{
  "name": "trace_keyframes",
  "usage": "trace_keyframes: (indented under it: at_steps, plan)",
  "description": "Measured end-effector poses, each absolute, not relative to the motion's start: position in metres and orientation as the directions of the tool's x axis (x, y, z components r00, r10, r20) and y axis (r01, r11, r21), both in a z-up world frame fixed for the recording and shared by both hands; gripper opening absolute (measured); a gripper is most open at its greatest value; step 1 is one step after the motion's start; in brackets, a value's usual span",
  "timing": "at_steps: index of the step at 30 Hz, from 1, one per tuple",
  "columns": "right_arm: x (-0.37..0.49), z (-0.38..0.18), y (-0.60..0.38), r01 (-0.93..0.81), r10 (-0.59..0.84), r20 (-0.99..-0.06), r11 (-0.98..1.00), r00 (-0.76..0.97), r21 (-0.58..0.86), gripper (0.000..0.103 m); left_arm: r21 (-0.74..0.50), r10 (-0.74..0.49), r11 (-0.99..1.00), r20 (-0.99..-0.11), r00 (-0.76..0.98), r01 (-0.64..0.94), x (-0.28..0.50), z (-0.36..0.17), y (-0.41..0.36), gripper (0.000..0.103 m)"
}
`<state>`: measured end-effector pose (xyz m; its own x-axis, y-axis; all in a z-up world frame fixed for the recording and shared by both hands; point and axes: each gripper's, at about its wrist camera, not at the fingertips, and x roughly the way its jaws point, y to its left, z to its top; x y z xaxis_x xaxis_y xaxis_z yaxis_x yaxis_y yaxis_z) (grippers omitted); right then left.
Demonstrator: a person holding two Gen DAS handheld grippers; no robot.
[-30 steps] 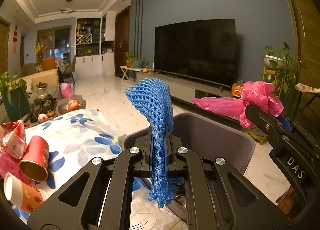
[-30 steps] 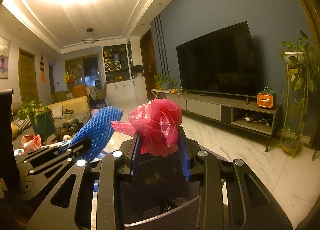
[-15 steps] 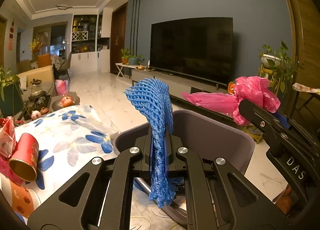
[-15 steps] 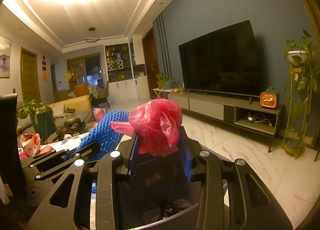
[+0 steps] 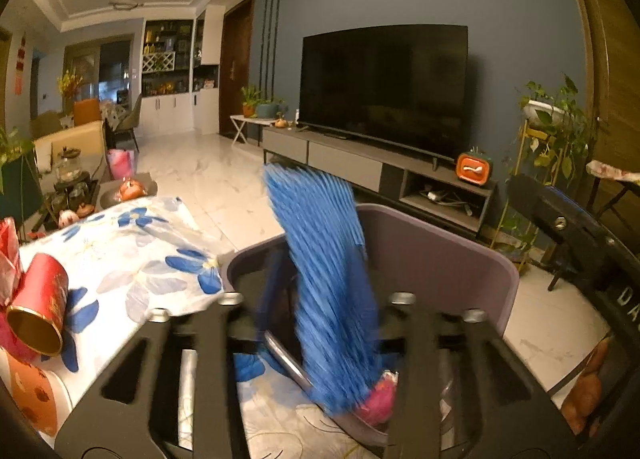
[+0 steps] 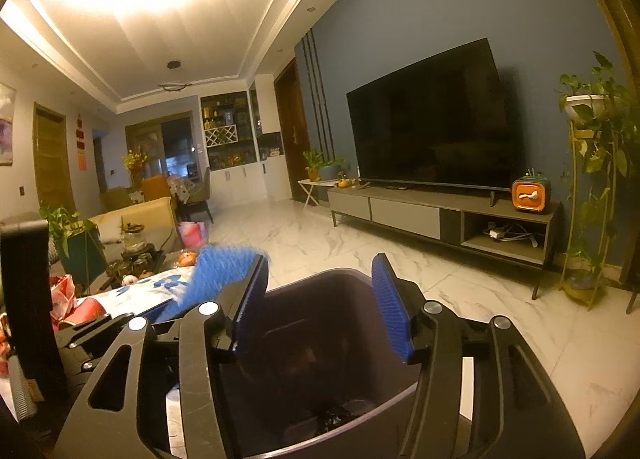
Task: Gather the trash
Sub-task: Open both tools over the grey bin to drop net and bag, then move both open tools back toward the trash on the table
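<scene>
A blue foam net (image 5: 324, 279) drops, blurred, between the opening jaws of my left gripper (image 5: 328, 291) into the purple-grey bin (image 5: 440, 239); the pads do not press on it. A crumpled pink bag (image 5: 380, 399) lies low inside the bin. In the right wrist view, my right gripper (image 6: 320, 271) hangs over the same bin (image 6: 320, 339), its jaws opening and its blue pads (image 6: 390, 299) wide apart with nothing between them. The net (image 6: 216, 275) shows to its left. A red paper cup (image 5: 40, 303) lies on its side on the floral tablecloth (image 5: 132, 251).
More cups (image 5: 32, 399) and a red wrapper (image 5: 8, 255) lie at the table's left end. Beyond the bin are white marble floor (image 6: 320, 235), a TV stand (image 6: 440, 215) with a large TV, and a plant stand (image 6: 592, 199) at the right.
Both grippers have opened. The pink bag has left the right gripper and now lies in the bin. The blue net has slipped from the left gripper and is falling in.
</scene>
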<state>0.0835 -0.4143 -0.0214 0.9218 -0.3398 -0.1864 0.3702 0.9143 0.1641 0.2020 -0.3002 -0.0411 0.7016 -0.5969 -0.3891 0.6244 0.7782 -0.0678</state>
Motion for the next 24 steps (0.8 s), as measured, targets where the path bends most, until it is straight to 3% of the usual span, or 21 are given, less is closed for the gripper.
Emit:
trace_keyframes:
  at_steps: [4,11,24]
  plan:
    - [0.077,-0.021,-0.408,0.377,-0.348,-0.184,0.913,0.919,0.154,0.058,-0.068,-0.583,0.792,-0.379,0.719,0.606,0.198,-0.041,-0.294,0.062]
    - [0.064,-0.02,-0.395,0.375,-0.349,-0.179,0.916,0.92,0.142,0.063,-0.03,-0.523,0.837,-0.339,0.782,0.547,0.174,-0.035,-0.268,0.076]
    - [0.042,-0.021,-0.358,0.332,-0.307,-0.174,0.932,0.936,0.142,0.069,-0.01,-0.307,0.947,-0.325,0.894,0.322,0.138,-0.036,-0.179,0.082]
